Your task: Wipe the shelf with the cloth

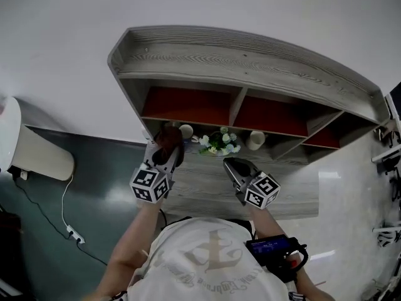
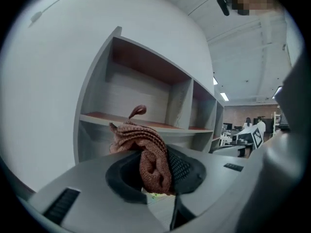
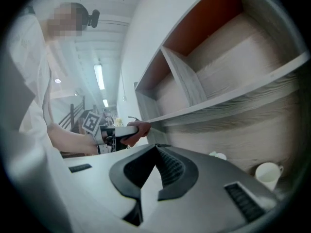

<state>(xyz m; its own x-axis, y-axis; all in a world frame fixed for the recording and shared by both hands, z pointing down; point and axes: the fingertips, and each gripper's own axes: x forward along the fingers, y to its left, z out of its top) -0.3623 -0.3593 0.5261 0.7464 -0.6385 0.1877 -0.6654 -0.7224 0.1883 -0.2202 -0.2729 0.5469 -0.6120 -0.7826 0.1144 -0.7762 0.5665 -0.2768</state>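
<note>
A grey wooden shelf unit (image 1: 250, 58) with red back panels stands against the white wall. My left gripper (image 1: 168, 150) is shut on a bunched reddish-brown knitted cloth (image 1: 168, 137), held in front of the left compartment's lower board (image 2: 121, 119). In the left gripper view the cloth (image 2: 146, 152) bulges out between the jaws of that gripper (image 2: 156, 171). My right gripper (image 1: 230, 164) hovers over the desk surface to the right, shut with nothing in it. The right gripper view shows its pads meeting at the tips (image 3: 156, 148), with the cloth (image 3: 138, 128) off to the left.
On the desk surface (image 1: 207, 190) under the shelf stand a white cup (image 1: 186, 130), a small bunch of flowers (image 1: 219, 142) and another white cup (image 1: 255, 140). A cup (image 3: 268, 174) sits close to my right gripper. A white appliance (image 1: 25, 149) with a cable is on the floor at left.
</note>
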